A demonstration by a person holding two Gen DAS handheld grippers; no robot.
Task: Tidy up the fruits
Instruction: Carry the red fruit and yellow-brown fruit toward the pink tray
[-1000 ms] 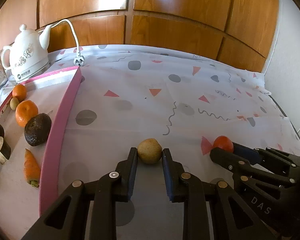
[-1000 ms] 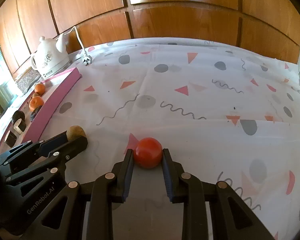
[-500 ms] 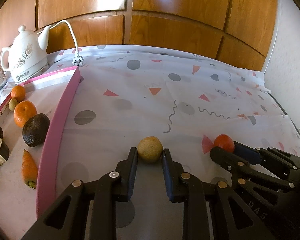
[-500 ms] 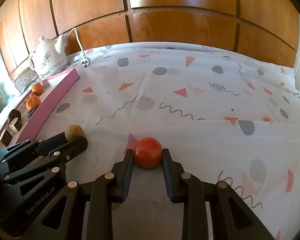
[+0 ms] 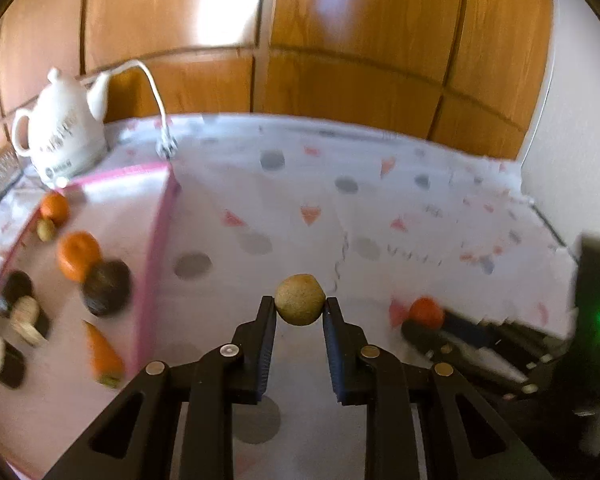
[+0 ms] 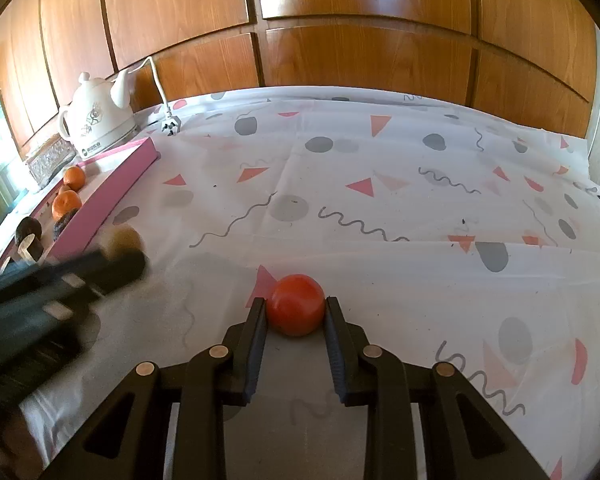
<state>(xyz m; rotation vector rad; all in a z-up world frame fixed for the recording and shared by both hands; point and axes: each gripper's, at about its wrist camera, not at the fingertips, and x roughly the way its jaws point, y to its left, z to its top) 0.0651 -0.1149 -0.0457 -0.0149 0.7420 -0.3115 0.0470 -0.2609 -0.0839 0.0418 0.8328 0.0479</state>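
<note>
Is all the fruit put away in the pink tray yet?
Not yet. Two oranges and some dark pieces already lie in the pink tray. The left gripper is shut on a brown round fruit; the right gripper is shut on a red fruit. Both still need putting in the tray.

Home dining or kitchen corner, table under a patterned tablecloth, wood-panelled cabinets behind, white electric kettle, pink-edged tray of produce
</note>
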